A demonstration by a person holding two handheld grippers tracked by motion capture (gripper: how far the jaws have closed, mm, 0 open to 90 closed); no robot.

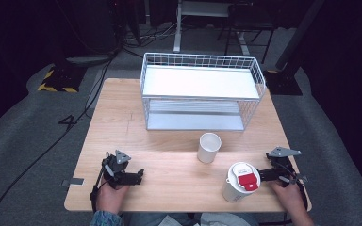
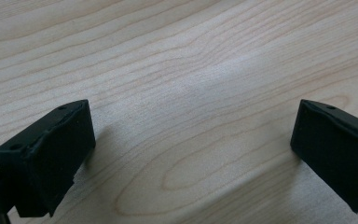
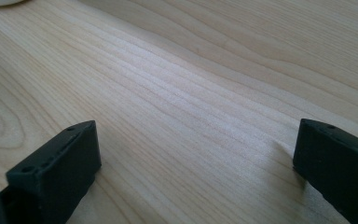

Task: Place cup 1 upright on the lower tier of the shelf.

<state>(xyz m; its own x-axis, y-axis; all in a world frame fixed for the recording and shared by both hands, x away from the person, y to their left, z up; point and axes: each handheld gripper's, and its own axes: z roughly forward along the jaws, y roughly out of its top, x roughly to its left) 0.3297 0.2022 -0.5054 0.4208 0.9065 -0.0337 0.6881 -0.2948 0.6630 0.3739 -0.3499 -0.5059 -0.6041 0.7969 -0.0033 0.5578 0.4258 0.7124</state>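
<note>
a white lidded canister [image 1: 239,182] with a red flip tab on its lid is standing upright near the front edge of the wooden table [image 1: 169,136], just beside the right gripper [image 1: 263,175], whose tips are almost touching its side. this looks like the thing about to be picked up. the right gripper is resting low on the table in a person's hand, its jaws spread wide with nothing between them; in the right gripper view just bare wood is lying in the gap. behind the canister, towards the table's middle, one empty white paper cup [image 1: 209,147] is standing upright, apart from it. farther behind the canister, one white wire rack [image 1: 201,92] with two shelves is sitting at the far side, both shelves bare, probably waiting to receive things. well to the left of the canister, the left gripper [image 1: 140,174] is resting on the table, jaws also spread wide and empty. in all: one canister, one cup, one rack, two grippers.
</note>
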